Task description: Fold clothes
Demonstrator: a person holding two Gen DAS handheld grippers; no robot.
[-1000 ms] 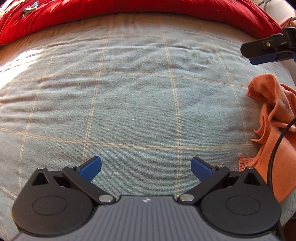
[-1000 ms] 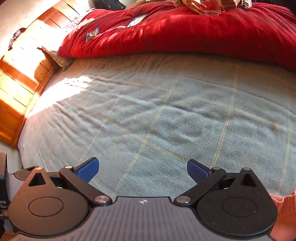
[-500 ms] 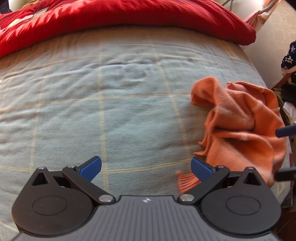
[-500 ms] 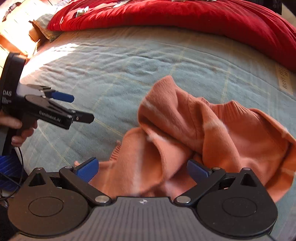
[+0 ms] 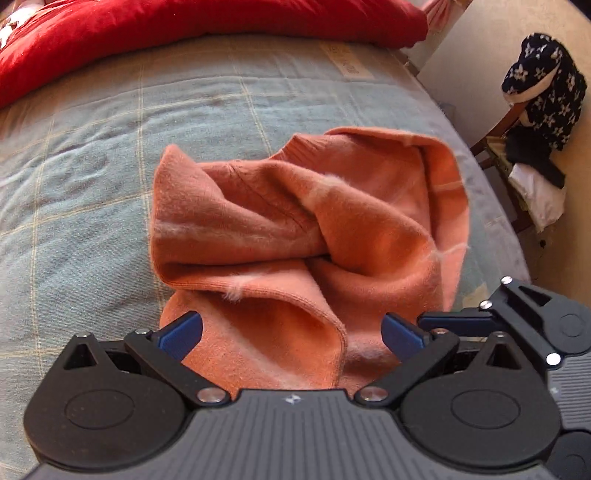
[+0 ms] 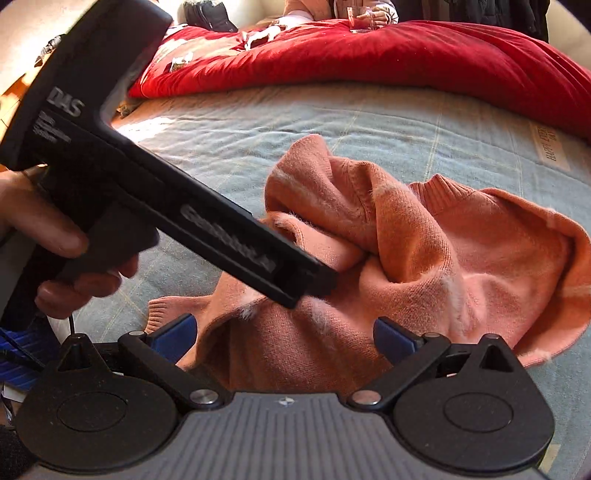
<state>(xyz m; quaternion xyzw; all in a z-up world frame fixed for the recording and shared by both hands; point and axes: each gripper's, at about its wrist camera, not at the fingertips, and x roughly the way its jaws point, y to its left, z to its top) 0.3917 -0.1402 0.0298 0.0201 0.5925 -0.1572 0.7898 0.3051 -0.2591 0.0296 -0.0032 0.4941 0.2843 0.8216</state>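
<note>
Left wrist view: the orange sweater (image 5: 306, 229) lies crumpled on the blue blanket (image 5: 92, 177), no tidy fold showing; the left gripper (image 5: 291, 334) is spread above its near edge

Right wrist view: the right gripper (image 6: 284, 334) is spread too, so folding seems largely left

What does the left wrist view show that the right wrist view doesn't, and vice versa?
Left wrist only: a chair beside the bed piled with clothes, a dark starred garment on top.

Right wrist only: the left gripper's body with a hand on its grip, and a glass held past the red duvet.

Both: the crumpled orange sweater on the checked blanket, with the left gripper and right gripper open over it.
</note>
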